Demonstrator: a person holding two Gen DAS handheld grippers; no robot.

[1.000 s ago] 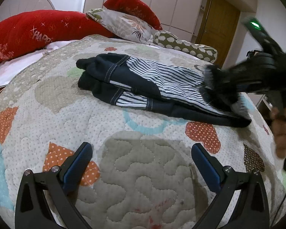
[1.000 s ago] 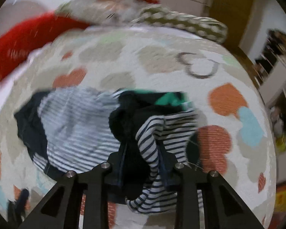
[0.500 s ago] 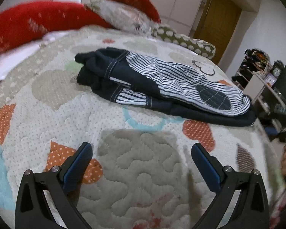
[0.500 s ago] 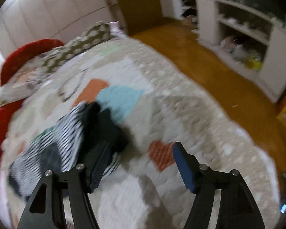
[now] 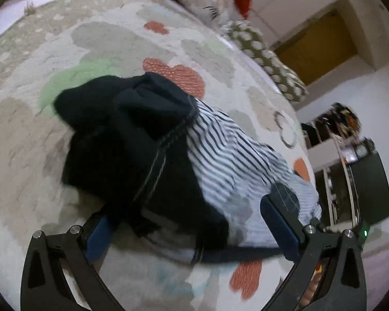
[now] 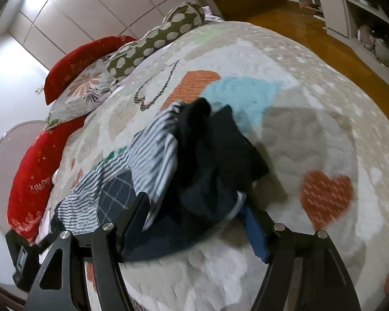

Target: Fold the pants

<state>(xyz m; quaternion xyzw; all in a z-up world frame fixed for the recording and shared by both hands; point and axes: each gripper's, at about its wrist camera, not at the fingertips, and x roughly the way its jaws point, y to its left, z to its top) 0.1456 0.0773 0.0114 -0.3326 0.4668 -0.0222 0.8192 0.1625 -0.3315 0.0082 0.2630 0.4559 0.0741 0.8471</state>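
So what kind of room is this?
Most likely a bedroom: a bed under a quilted heart-patterned bedspread, red and spotted pillows at its head, and tall white wardrobe doors behind.

Left wrist view: I look steeply down along the fingers of the left gripper, close over one end of the pants, facing across the quilt toward the door. Right wrist view: I look down from the right gripper, close over the opposite end of the pants, facing toward the red pillows. Shared: pants, quilt, spotted pillow.
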